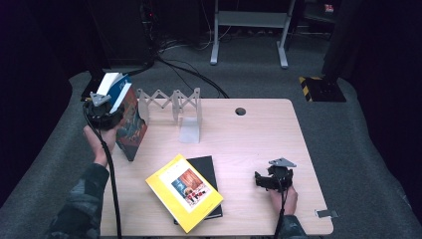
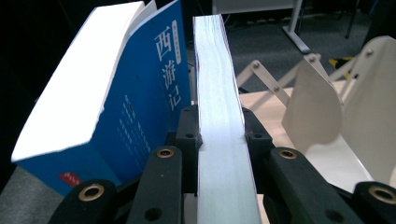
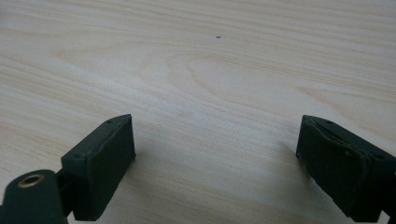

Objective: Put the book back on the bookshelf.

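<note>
Two books stand at the table's (image 1: 259, 129) left edge, and the left gripper (image 1: 103, 110) has its jaws clamped on one of them. In the left gripper view the pads (image 2: 189, 135) press both sides of this book (image 2: 219, 112), whose white page edge runs up between them. From above, its dark, reddish cover (image 1: 133, 127) faces the table and the book stands upright on its lower edge at the table's left rim, tilted a little. A blue book (image 2: 140, 98) with white Chinese characters leans just beside it on its outer side, its pages fanning slightly at the top; whether the two touch I cannot tell. The left hand (image 1: 99, 142) grips the tool from below, with the cable trailing down along the sleeve.

Right of the held book stands a white folding rack (image 1: 174, 107), its scissor links stretched out and its plates upright, near the table's far edge. The rack's plates (image 2: 317, 107) are close by on the right in the left gripper view.

Nearer the person, a yellow book (image 1: 184, 191) lies flat and slanted on top of a black book (image 1: 206, 167).

The right gripper (image 1: 271, 179) rests low at the table's right front, well apart from all the books. Its jaws stand wide with nothing but bare wood (image 3: 210, 70) between them
</note>
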Available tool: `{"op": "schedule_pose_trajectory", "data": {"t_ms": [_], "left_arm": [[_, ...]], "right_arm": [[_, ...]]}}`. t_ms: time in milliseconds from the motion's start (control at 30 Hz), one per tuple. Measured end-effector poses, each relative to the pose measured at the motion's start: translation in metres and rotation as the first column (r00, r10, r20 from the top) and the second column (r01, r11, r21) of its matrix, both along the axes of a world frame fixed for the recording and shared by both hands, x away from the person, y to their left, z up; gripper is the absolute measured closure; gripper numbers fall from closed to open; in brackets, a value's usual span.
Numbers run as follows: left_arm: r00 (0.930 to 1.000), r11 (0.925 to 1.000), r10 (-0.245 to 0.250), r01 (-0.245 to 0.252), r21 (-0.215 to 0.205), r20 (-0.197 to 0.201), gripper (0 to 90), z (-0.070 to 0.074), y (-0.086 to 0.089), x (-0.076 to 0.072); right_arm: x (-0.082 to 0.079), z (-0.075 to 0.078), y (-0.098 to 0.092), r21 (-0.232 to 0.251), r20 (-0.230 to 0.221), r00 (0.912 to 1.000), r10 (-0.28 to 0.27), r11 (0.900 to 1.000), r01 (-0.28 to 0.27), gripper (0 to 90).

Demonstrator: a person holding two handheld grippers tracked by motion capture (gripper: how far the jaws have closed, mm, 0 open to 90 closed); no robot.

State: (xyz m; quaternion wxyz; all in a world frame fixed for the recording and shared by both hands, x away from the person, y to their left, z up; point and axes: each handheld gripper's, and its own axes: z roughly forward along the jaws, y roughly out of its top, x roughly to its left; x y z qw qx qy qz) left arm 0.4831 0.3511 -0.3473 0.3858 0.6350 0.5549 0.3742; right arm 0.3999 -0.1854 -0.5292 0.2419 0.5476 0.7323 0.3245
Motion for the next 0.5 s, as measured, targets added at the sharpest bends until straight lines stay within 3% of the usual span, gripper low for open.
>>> {"op": "schedule_pose_trajectory", "data": {"t_ms": [133, 500], "left_arm": [[0.9995, 0.9995, 0.018, -0.018, -0.024, 0.025, 74.3, -0.002, 0.001, 0.010], [0.9987, 0.9981, 0.030, -0.027, -0.055, 0.042, 74.3, -0.004, -0.001, 0.031]], "right_arm": [[0.000, 0.000, 0.001, 0.007, 0.001, 1.0000, -0.006, 1.000, 0.006, 11.0], [0.000, 0.000, 0.000, 0.004, 0.000, 1.0000, -0.003, 1.000, 0.003, 11.2]]}}
